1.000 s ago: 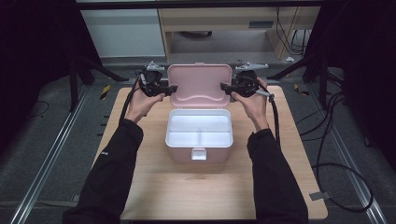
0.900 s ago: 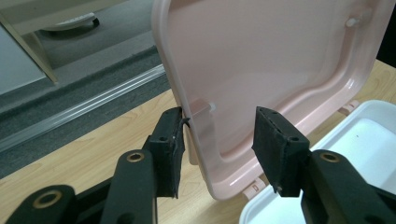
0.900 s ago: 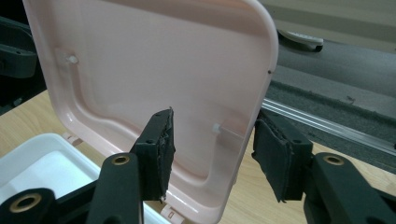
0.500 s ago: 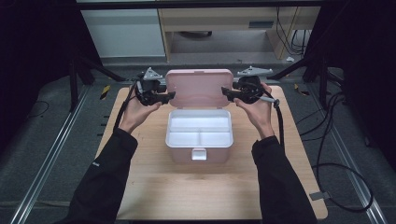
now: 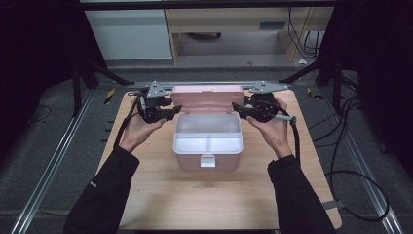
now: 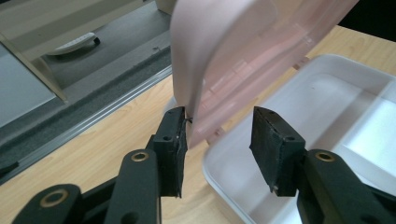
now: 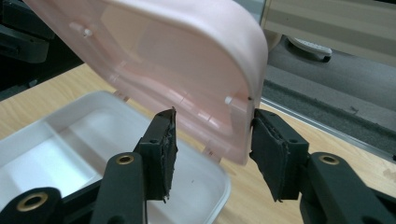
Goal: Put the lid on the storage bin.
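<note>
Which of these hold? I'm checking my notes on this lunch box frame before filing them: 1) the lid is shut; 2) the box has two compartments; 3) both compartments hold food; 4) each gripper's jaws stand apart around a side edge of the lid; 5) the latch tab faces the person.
1) False: the pink lid stands raised behind the white box.
2) True: a divider splits the box into two compartments.
3) False: both compartments look empty.
4) True: the left gripper and the right gripper each have jaws apart with a lid edge between them.
5) True: the latch tab sits on the wall nearest the person.
</note>
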